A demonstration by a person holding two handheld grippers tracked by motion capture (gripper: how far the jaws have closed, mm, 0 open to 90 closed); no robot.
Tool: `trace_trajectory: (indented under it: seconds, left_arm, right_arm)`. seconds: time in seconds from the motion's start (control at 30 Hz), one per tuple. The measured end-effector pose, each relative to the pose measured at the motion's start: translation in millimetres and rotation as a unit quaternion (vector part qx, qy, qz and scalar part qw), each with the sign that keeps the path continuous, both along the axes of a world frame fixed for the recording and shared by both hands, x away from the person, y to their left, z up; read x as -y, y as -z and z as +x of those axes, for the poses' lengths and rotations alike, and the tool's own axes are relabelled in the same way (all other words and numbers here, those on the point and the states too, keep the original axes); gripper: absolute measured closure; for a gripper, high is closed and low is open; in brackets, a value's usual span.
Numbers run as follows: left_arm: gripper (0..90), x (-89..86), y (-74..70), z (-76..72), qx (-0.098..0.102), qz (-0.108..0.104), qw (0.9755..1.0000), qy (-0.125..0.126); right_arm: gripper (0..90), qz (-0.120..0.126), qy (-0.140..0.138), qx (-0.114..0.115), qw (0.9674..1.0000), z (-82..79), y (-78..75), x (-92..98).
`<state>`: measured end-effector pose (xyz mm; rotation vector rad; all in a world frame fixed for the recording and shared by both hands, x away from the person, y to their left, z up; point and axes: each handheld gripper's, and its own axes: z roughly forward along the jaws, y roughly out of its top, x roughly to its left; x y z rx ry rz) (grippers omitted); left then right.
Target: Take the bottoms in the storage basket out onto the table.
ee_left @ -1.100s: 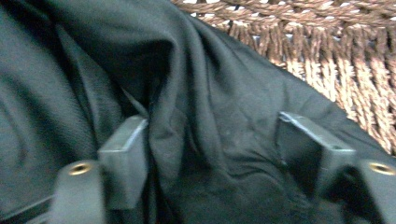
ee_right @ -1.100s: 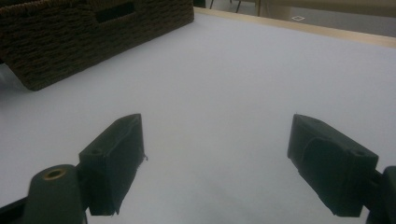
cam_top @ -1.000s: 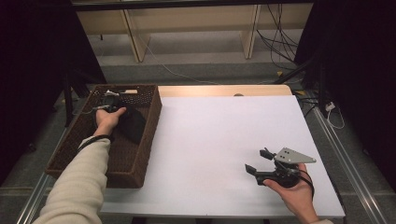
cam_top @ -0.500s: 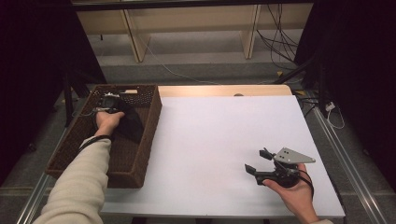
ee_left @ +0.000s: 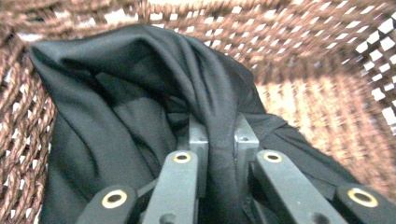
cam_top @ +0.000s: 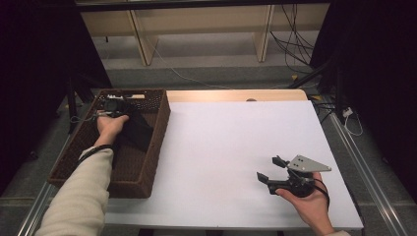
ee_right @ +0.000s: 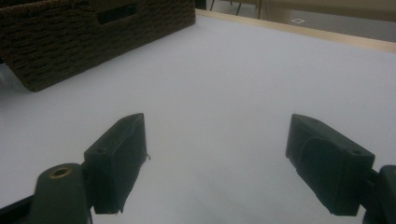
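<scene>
While the left claw (ee_left: pixel 219 154), its jaws just closed, pinches a fold of the black cloth (ee_left: pixel 140 107) inside the brown wicker basket (cam_top: pixel 152 142), lifting out remains; the right claw (ee_right: pixel 229 163) waits spread above the white bench (cam_top: pixel 236 142).

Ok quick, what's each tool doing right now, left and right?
Left tool: just closed on a fold of the black cloth inside the wicker basket.
Right tool: open, nothing held, above the white table.

Left tongs (ee_left: pixel 218 140) (in the basket (cam_top: pixel 157 118)) just closed on black cloth (ee_left: pixel 140 93).
</scene>
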<state>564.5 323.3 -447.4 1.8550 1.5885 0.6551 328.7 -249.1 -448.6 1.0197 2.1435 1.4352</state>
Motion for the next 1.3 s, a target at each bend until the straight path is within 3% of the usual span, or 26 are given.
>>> trace_trajectory:
  seconds: [0.33,0.53,0.7,0.83,0.9,1.03,1.3]
  left_arm:
    - [82.4,-1.1,-17.1,-21.8,0.04,-0.009,0.9992,-0.005]
    - [82.3,1.9,-35.8,-41.4,0.081,-0.006,0.9966,0.012]
    - [82.3,4.1,-47.2,-54.0,0.103,-0.015,0.9946,0.012]
    - [82.3,13.4,-61.4,-69.2,0.137,-0.015,0.9902,0.023]
    - [82.3,14.4,-63.2,-72.2,0.143,-0.017,0.9893,0.021]
    - [82.2,19.6,-67.1,-86.2,0.17,-0.039,0.9844,0.019]
    - [82.2,20.2,-69.7,-98.6,0.183,-0.058,0.9813,0.013]
  right_arm:
    - [21.3,-0.001,0.0,0.005,1.0,-0.1,-2.3,-1.7]
    - [21.3,-0.001,0.002,0.007,1.0,1.1,-1.9,-1.8]
    - [21.3,-0.001,0.002,0.011,0.9999,1.7,-1.7,-1.0]
    - [21.3,-0.001,0.004,0.014,0.9999,2.7,-1.6,-1.0]
    - [21.3,-0.002,0.003,0.014,0.9999,2.9,-1.6,-1.0]
    - [21.4,-0.004,0.004,0.015,0.9999,3.0,-1.9,-0.3]
    - [21.3,-0.004,0.009,0.021,0.9997,3.1,-2.7,2.7]
